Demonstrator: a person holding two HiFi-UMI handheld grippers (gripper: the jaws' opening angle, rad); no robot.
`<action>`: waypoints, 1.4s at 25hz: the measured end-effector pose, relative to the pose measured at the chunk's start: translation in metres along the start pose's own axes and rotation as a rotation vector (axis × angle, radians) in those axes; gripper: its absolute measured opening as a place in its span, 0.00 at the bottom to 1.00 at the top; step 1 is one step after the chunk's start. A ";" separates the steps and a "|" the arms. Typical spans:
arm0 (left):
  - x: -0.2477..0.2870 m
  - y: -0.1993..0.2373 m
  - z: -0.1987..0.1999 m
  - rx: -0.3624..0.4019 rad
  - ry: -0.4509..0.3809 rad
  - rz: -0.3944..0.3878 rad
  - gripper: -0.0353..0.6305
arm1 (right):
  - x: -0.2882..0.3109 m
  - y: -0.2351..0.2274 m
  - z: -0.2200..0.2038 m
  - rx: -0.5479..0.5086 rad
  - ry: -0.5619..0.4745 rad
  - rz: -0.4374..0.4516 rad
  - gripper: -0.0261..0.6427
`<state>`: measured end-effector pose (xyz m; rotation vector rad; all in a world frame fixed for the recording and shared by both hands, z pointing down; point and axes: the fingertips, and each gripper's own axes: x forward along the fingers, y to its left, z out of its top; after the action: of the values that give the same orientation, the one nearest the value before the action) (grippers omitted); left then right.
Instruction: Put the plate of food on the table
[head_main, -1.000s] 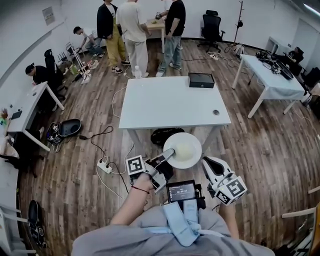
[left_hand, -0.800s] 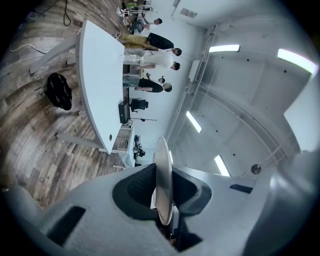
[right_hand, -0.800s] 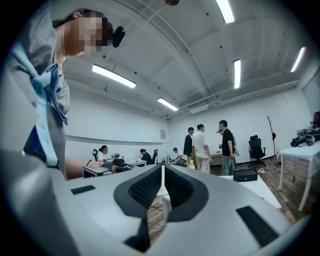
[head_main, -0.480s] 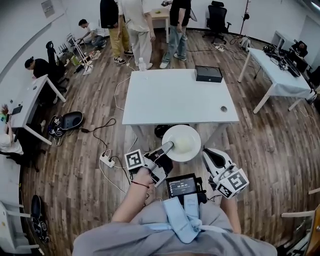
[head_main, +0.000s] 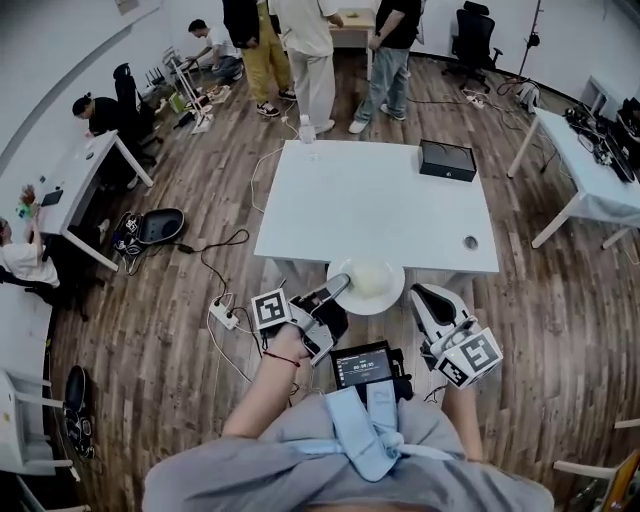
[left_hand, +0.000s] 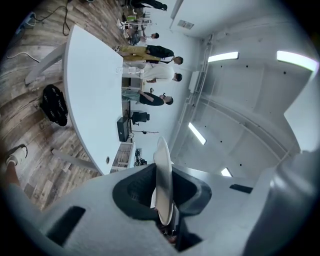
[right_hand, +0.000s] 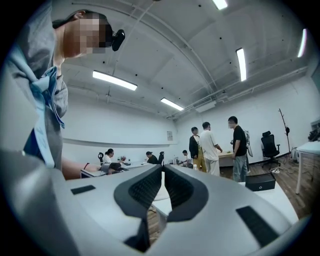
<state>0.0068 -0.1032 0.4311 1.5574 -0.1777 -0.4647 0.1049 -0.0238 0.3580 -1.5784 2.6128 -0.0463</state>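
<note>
white plate (head_main: 367, 284); white table (head_main: 375, 205); black box (head_main: 446, 159).

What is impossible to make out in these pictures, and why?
1. The food on the plate: only a pale mound in the head view, too small; the left gripper view shows the plate edge-on.
2. The plate's height above the table: the head view looks steeply down.
3. The small round thing on the table: too small.

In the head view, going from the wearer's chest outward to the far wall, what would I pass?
Small screen → plate → white table → black box → standing people.
</note>
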 end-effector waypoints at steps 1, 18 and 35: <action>0.008 0.000 0.006 0.004 -0.005 0.000 0.13 | 0.006 -0.009 0.002 0.001 -0.007 0.005 0.09; 0.126 0.003 0.072 0.048 -0.107 -0.015 0.13 | 0.073 -0.130 0.020 -0.032 0.003 0.150 0.09; 0.140 0.029 0.165 0.011 -0.140 0.001 0.13 | 0.165 -0.169 0.005 -0.032 0.038 0.157 0.09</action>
<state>0.0727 -0.3118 0.4385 1.5363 -0.2891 -0.5735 0.1779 -0.2481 0.3552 -1.3889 2.7713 -0.0235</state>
